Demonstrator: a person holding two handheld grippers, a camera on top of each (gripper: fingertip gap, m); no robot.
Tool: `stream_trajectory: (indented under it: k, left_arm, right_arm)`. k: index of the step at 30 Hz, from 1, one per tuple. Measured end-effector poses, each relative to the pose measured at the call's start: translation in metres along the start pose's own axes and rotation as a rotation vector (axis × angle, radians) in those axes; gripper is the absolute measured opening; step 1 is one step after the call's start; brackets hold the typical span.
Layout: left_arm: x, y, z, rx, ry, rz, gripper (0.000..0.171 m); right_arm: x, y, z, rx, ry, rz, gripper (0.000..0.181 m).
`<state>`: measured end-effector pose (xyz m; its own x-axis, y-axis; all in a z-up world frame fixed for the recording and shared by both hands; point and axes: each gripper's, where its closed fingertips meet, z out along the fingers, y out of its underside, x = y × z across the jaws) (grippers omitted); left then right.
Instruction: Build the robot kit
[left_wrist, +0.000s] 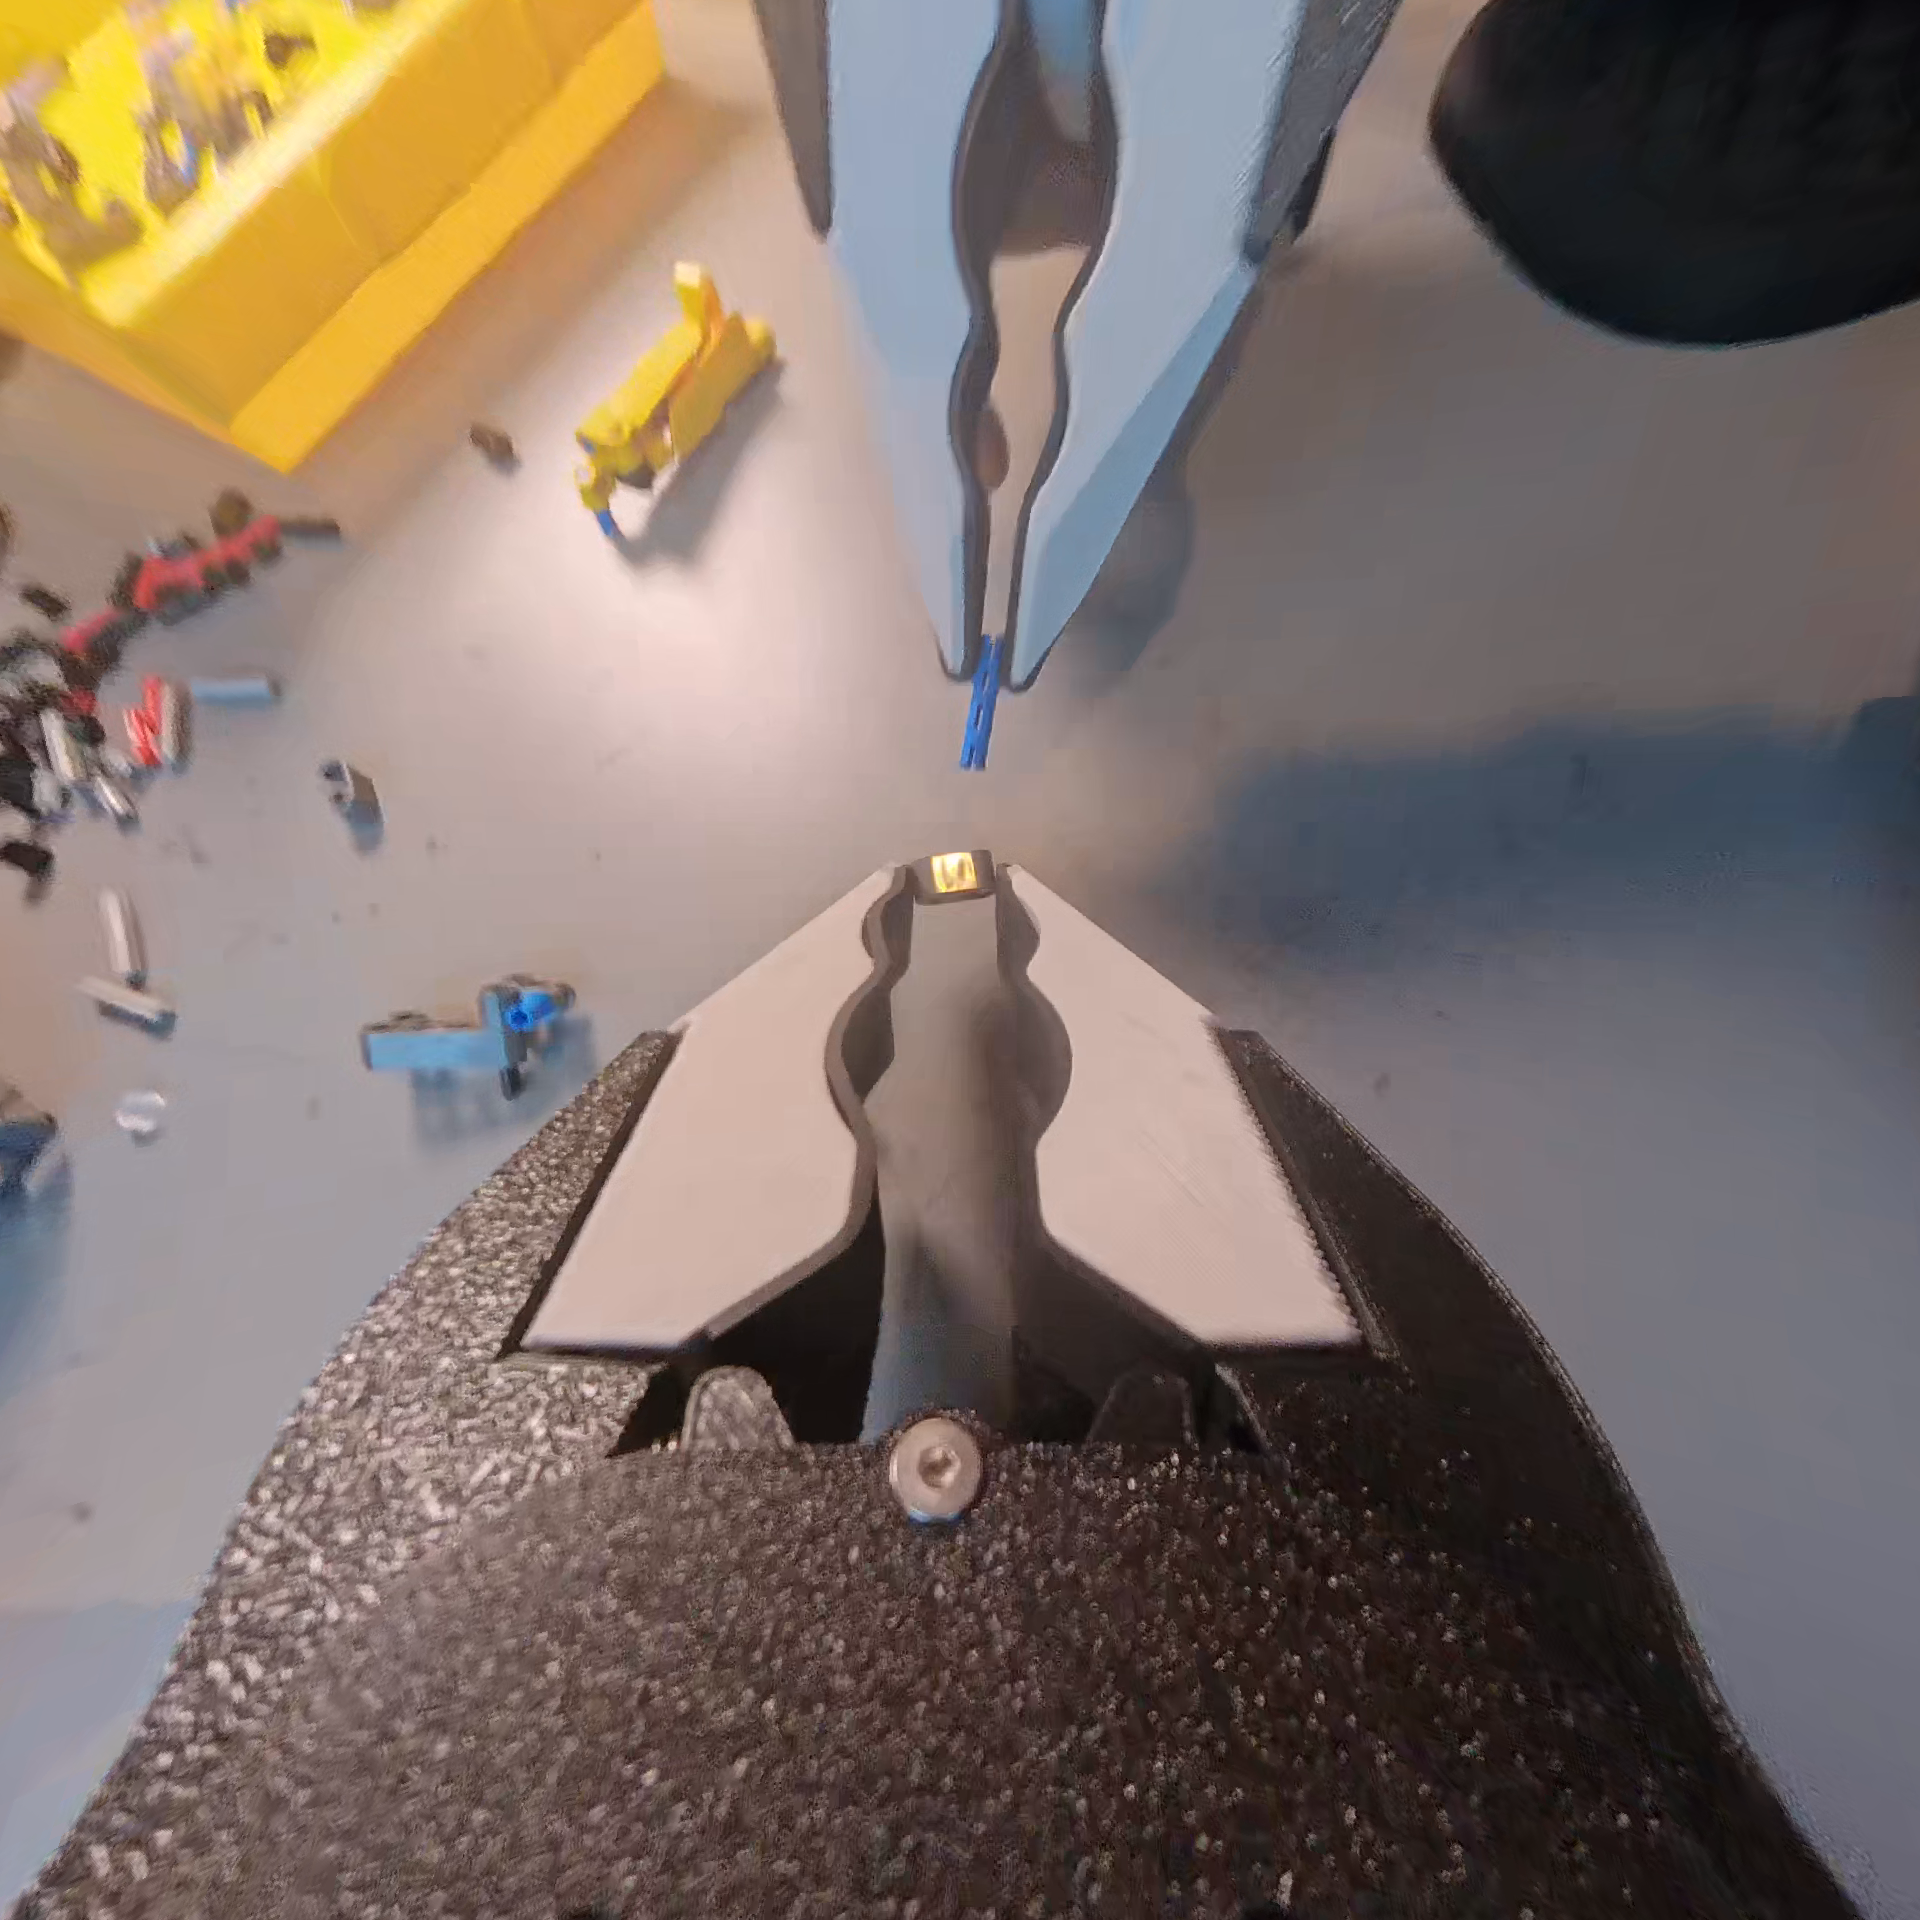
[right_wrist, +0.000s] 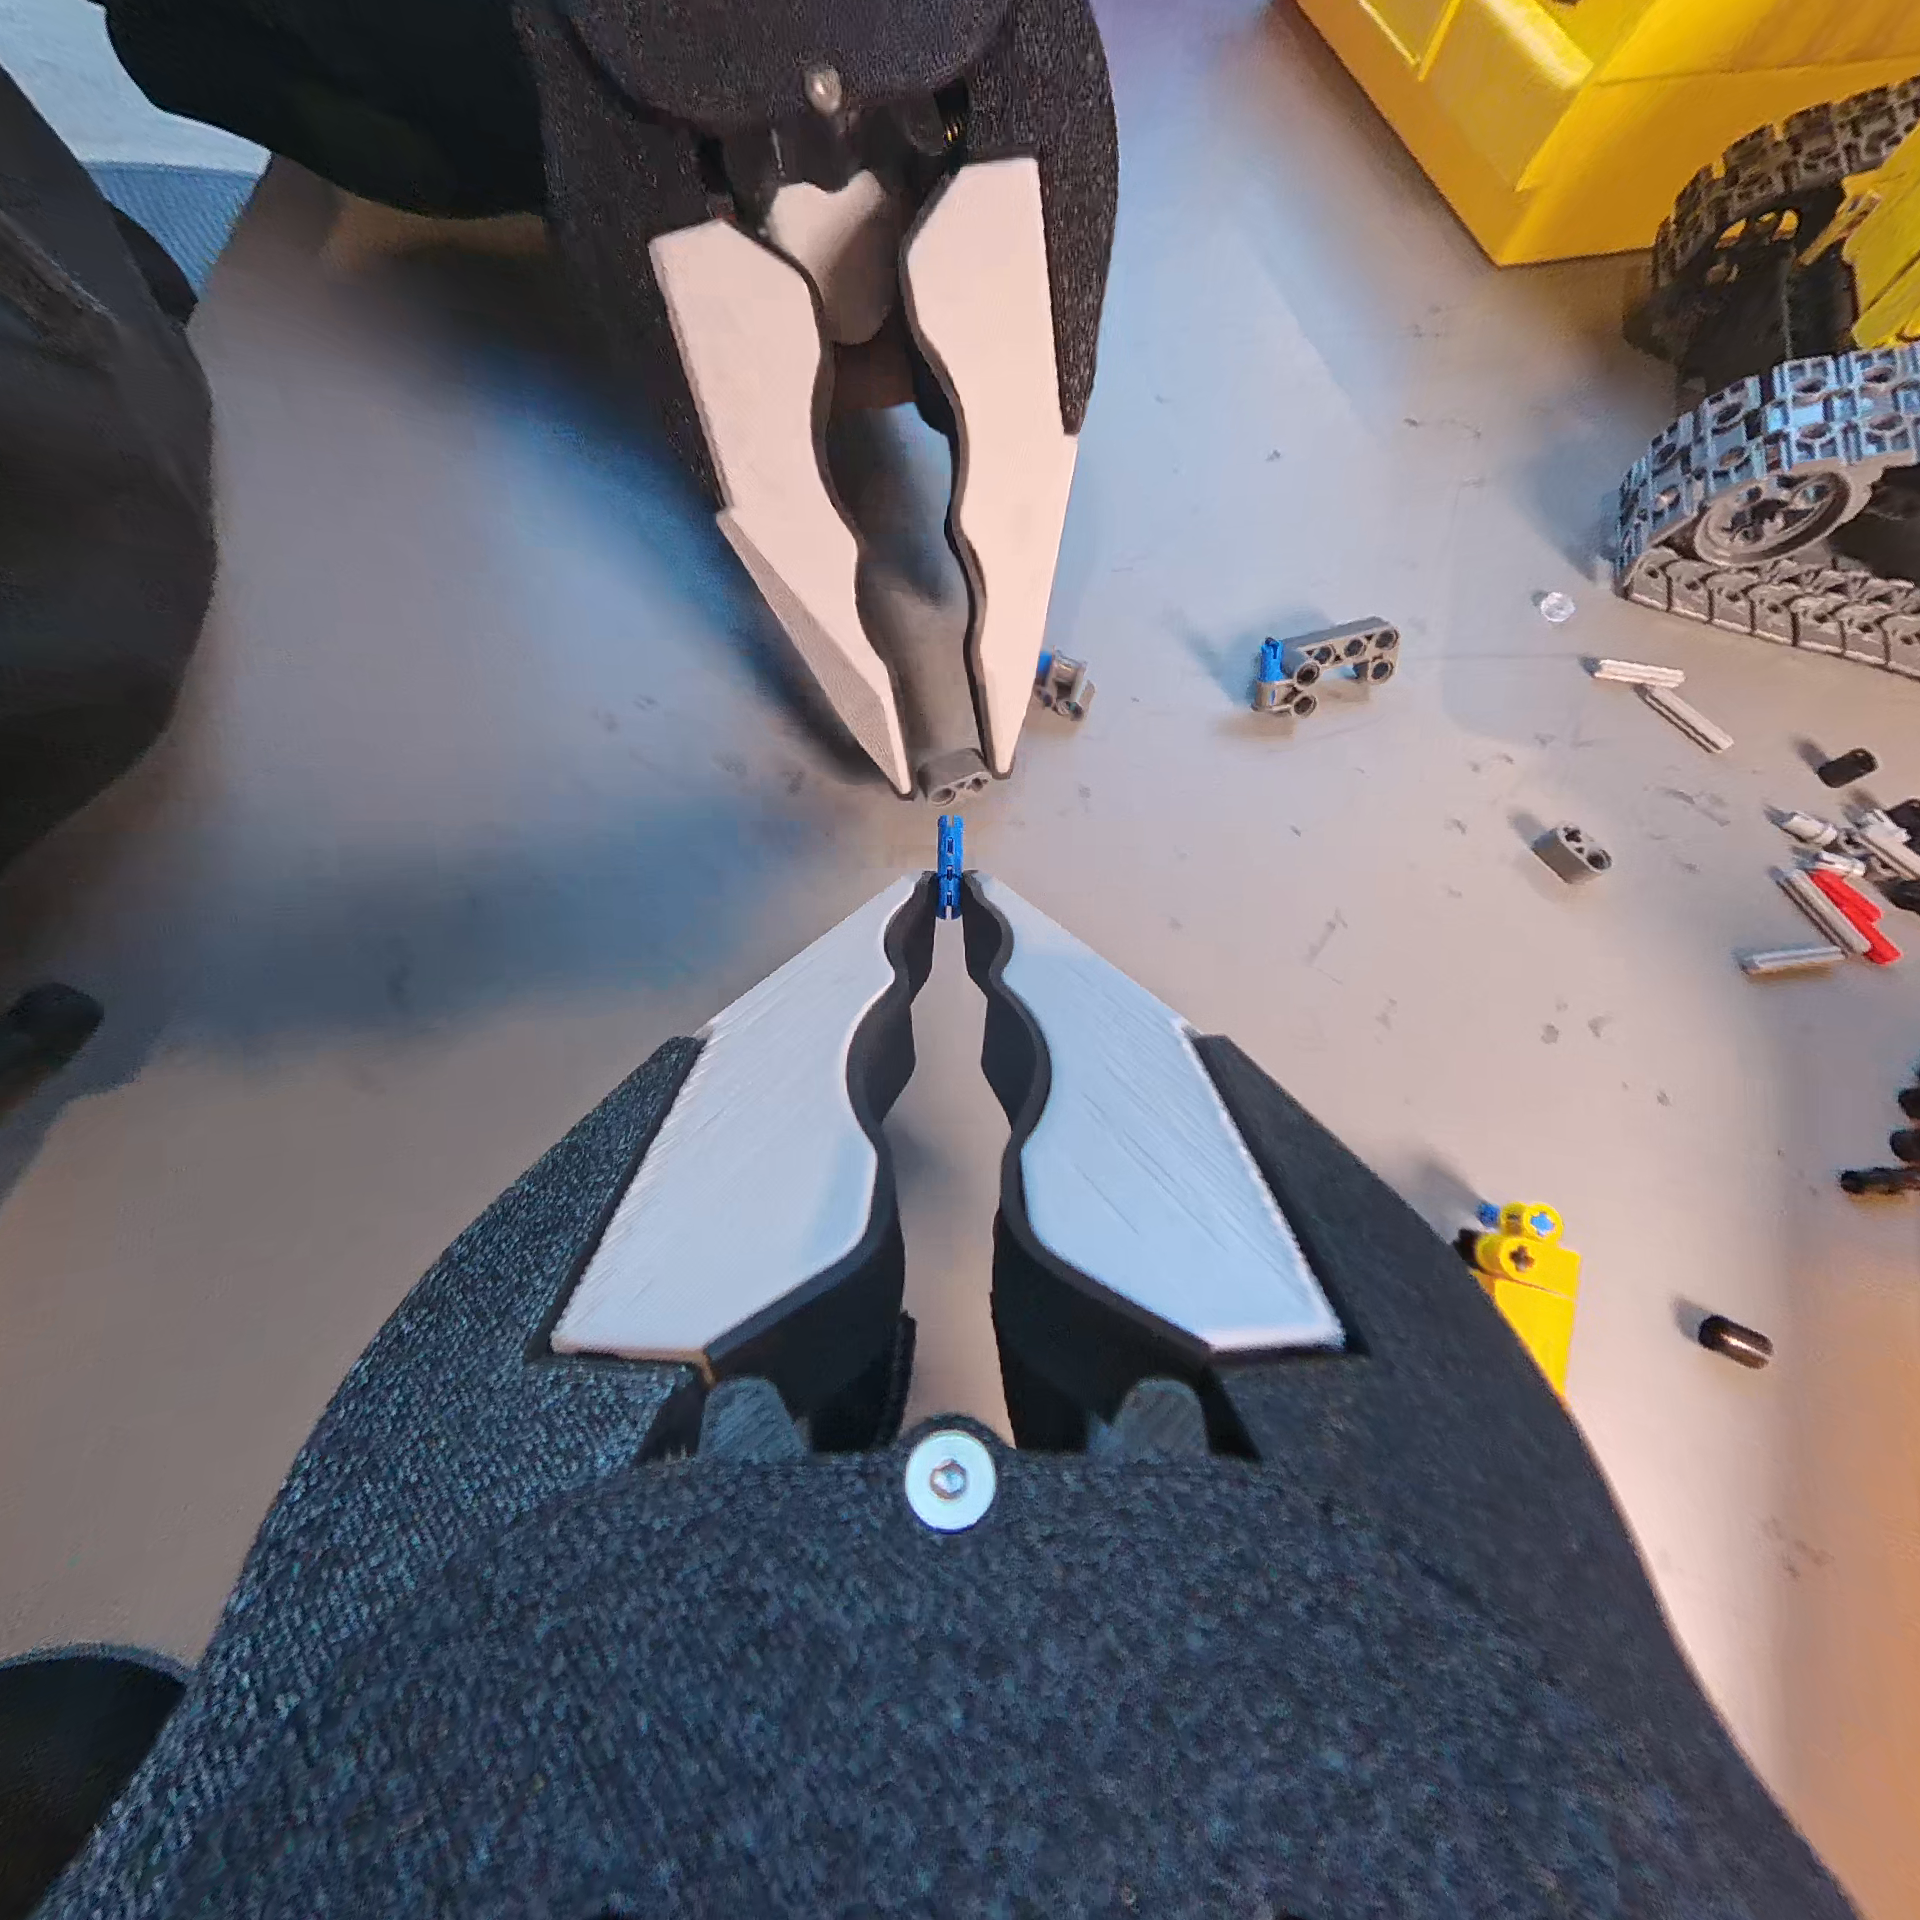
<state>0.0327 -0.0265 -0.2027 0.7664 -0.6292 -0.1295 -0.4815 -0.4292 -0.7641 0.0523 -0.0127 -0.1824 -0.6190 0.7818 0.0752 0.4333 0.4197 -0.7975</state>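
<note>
My left gripper (left_wrist: 956, 878) is shut on a small grey connector piece (left_wrist: 956, 871) with holes, held at its fingertips above the table. It also shows from the far side in the right wrist view (right_wrist: 954, 774), with the grey connector piece (right_wrist: 956, 781) facing me. My right gripper (right_wrist: 948, 883) is shut on a thin blue pin (right_wrist: 948, 857) that sticks out past its tips. In the left wrist view the right gripper (left_wrist: 985, 670) comes down from the top with the blue pin (left_wrist: 980, 717) pointing at the grey piece. A small gap separates pin and piece.
A yellow box (left_wrist: 312, 260) stands at the far left. A yellow part assembly (left_wrist: 675, 395), a grey-blue bracket (left_wrist: 468, 1039) and several loose black, red and grey pieces (left_wrist: 94, 686) lie on the table (left_wrist: 1455, 623). A tracked yellow model vehicle (right_wrist: 1787, 488) stands at the right. Only a small space, under 4 cm, lies between the two pairs of fingers.
</note>
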Motion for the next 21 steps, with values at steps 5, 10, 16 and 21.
stream_trajectory:
  k: [5,10,16,21]
  left_arm:
    - [0.005,-0.028,-0.021,0.211,0.013,0.119,0.014]
    - [0.002,-0.027,-0.023,0.213,0.006,0.119,0.014]
    - [0.008,-0.021,-0.015,0.166,0.012,0.140,0.014]
    - [0.009,-0.019,-0.014,0.157,0.020,0.139,0.014]
  right_arm:
    - [-0.004,-0.013,-0.003,0.049,0.001,-0.028,0.005]
    - [-0.007,-0.019,-0.003,0.064,-0.001,-0.045,0.005]
    - [-0.008,-0.017,0.000,0.049,-0.001,-0.053,0.005]
    - [-0.009,-0.014,0.003,0.037,-0.011,-0.051,0.005]
